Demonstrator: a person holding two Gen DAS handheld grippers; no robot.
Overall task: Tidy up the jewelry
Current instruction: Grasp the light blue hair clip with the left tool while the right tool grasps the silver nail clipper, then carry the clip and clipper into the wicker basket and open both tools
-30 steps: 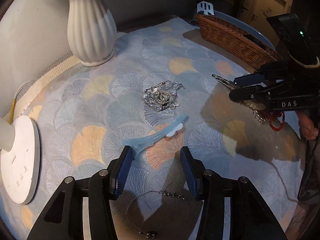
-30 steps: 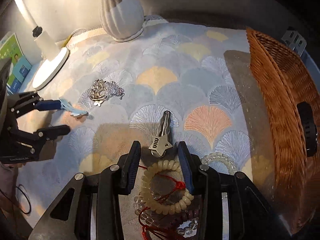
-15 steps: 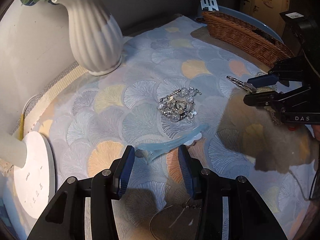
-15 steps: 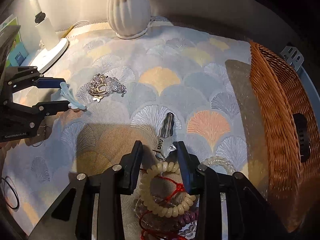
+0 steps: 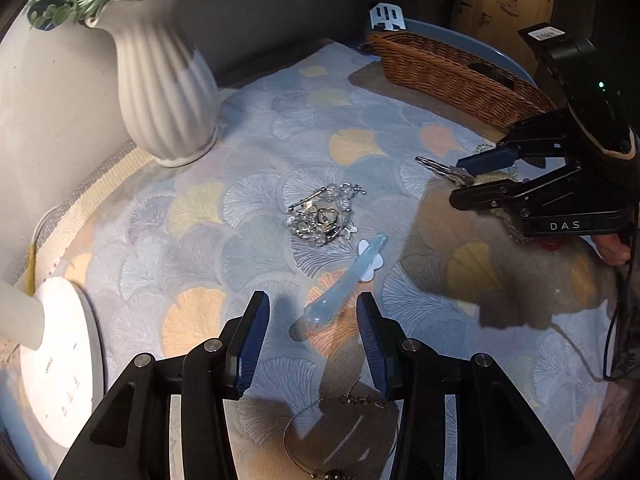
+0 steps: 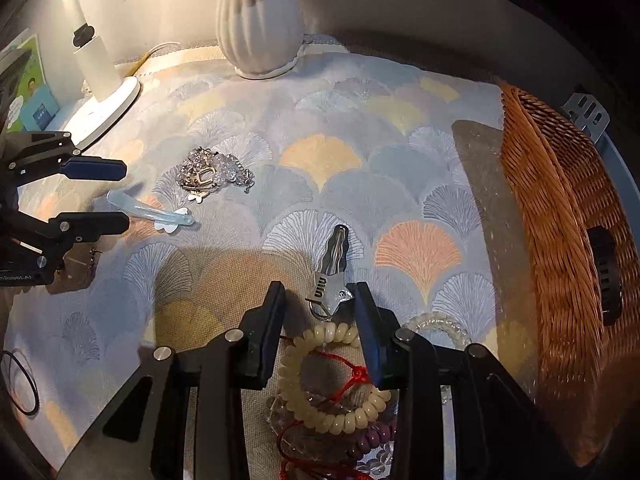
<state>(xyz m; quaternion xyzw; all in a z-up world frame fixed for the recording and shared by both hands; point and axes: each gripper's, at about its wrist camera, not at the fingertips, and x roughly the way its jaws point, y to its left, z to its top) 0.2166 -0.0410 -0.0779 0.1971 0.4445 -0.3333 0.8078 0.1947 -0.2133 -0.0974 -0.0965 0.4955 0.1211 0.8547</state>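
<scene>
While the left gripper (image 5: 310, 322) has swung to straddle the blue hair clip (image 5: 340, 284), its fingers stand part open, gripping nothing. Right gripper (image 6: 320, 304) likewise brackets the silver clip (image 6: 332, 276), ungrasped; both pickups look imminent.

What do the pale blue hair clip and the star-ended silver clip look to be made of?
Pale blue hair clip: likely translucent plastic, with a glossy, milky sheen. Star-ended silver clip: likely metal, going by bright mirror-like reflections and stamped letters, though metallised plastic is possible.

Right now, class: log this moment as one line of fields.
left gripper: open, around blue clip | right gripper: open, around silver clip | basket: far right | nothing lifted
</scene>
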